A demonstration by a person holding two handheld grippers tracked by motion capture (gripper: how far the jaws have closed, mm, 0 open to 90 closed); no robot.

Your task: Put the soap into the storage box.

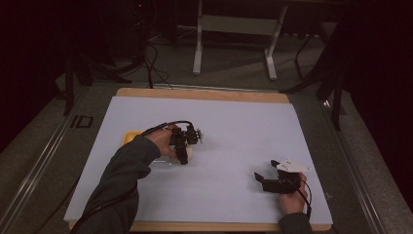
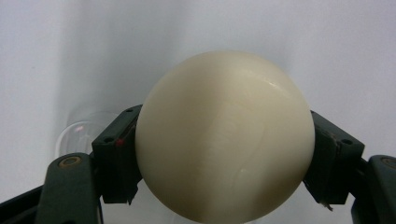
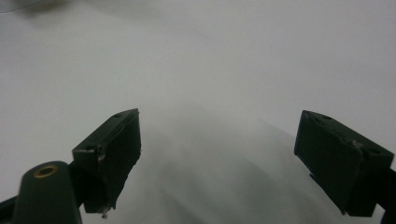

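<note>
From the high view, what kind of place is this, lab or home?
Likely a lab or recording setup: a wooden table under a plain white sheet, dark surroundings, cables and stand legs on a grey floor behind. The left gripper grips a cream ball.

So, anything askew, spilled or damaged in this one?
Nothing stands out. The left gripper is shut on a smooth cream ball with no visible cracks. The right gripper is open over the bare white sheet. No spills. A yellow thing by the left hand is mostly hidden.
</note>
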